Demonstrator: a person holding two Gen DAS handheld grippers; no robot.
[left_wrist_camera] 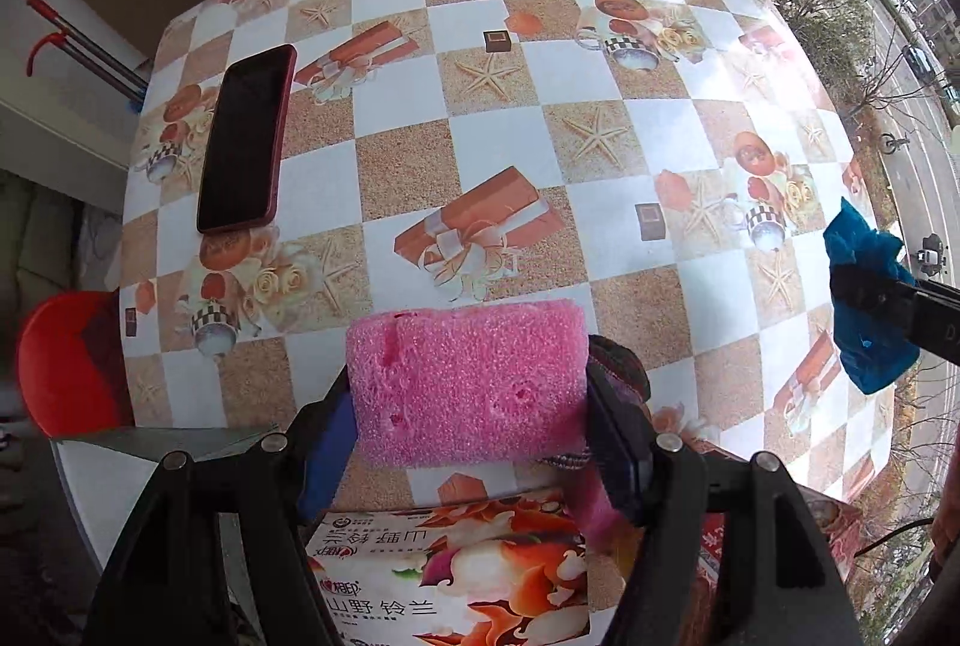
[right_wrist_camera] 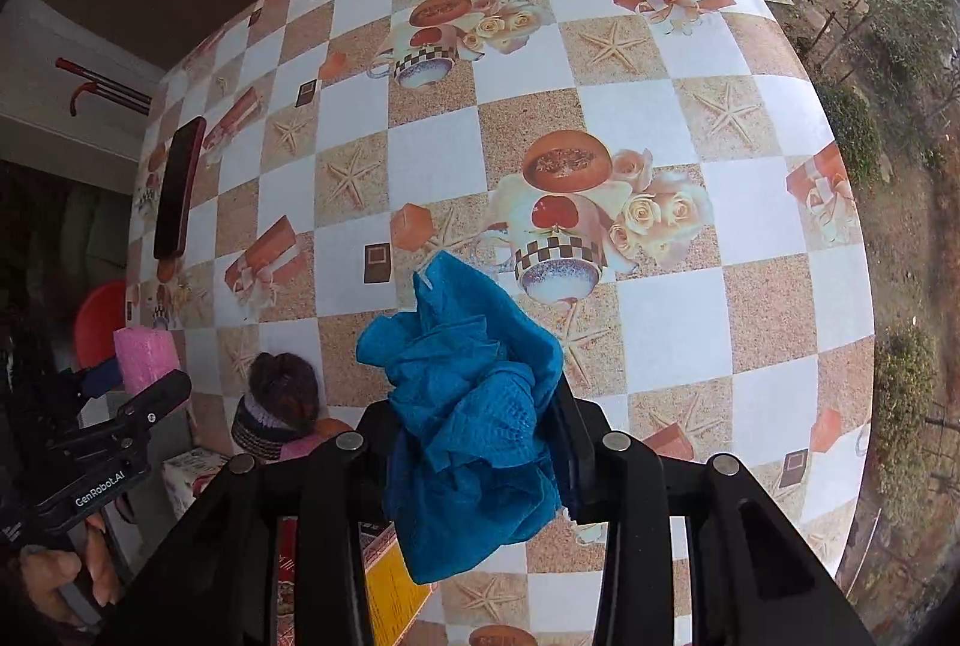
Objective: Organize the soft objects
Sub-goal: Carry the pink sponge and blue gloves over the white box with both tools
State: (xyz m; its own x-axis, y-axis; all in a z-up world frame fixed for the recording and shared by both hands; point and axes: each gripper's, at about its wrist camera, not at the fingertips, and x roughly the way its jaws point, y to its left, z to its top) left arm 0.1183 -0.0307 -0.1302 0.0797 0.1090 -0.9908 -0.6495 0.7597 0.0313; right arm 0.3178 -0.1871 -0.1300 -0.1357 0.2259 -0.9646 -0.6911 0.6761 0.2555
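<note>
My left gripper (left_wrist_camera: pixel 468 406) is shut on a pink sponge (left_wrist_camera: pixel 468 376) and holds it above the checkered table (left_wrist_camera: pixel 660 117). In the right wrist view the same sponge (right_wrist_camera: pixel 147 355) shows at the far left, clamped in the left gripper (right_wrist_camera: pixel 141 376). My right gripper (right_wrist_camera: pixel 474 442) is shut on a crumpled blue cloth (right_wrist_camera: pixel 474 406), which hangs below the fingers, clear of the table. That cloth (left_wrist_camera: pixel 864 304) also appears at the right edge of the left wrist view. A dark knitted hat (right_wrist_camera: pixel 276 406) lies on the table between the two grippers.
A dark phone in a red case (left_wrist_camera: pixel 246 135) lies near the table's left edge. A flowered tissue box (left_wrist_camera: pixel 450 574) sits under the left gripper. A yellow box (right_wrist_camera: pixel 396 580) is below the right gripper. A red stool (left_wrist_camera: pixel 66 364) stands beside the table. A window runs along the right.
</note>
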